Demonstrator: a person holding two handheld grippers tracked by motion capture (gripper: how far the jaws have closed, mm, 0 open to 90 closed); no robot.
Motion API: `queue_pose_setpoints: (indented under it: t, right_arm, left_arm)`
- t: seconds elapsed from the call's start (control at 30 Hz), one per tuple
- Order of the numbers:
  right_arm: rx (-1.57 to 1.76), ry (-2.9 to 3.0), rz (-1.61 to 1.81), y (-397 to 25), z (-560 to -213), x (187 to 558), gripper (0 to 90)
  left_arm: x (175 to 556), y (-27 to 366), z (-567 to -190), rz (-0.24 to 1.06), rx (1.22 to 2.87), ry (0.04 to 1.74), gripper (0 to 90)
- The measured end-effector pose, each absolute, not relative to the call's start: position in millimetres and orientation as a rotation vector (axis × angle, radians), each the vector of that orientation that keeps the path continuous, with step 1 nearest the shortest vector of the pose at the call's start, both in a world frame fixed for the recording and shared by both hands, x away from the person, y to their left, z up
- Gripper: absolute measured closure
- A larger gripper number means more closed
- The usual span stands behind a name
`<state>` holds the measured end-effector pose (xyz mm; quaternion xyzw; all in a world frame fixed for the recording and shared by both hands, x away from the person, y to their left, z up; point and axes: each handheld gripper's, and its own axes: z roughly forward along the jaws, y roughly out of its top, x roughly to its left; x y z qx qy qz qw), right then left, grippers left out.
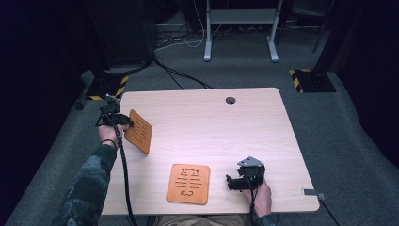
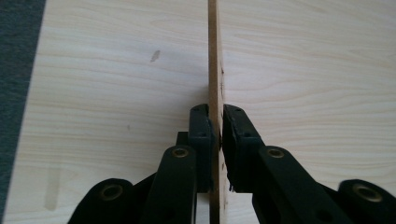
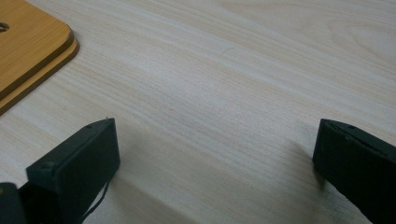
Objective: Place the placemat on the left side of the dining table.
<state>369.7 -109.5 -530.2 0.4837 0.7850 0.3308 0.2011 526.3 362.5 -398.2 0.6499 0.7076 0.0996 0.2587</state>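
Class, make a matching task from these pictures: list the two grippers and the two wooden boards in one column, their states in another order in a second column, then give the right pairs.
Things
1. left gripper
2. right gripper
3. orange-brown slotted wooden board held up at the left
4. orange-brown slotted wooden board near the front edge

States
A. lies flat on the light wooden table
B. jaws wide apart, holding nothing
C. raised on edge, tilted
D. jaws clamped on a board's edge

Pairs: 1-D, 2-B, 3-C, 4-A

Smooth wooden boards (image 1: 188, 183) (probably plywood)
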Motion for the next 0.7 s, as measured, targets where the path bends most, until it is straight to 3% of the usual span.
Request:
queue_pose_setpoints:
  t: [0.7]
  right_arm:
    - [1.352, 2.193, 0.924, -109.5, -530.2, 369.7, 0.0]
  left_arm:
    - [529.1, 369.1, -409.0, 0.395, 1.922, 1.920, 68.8]
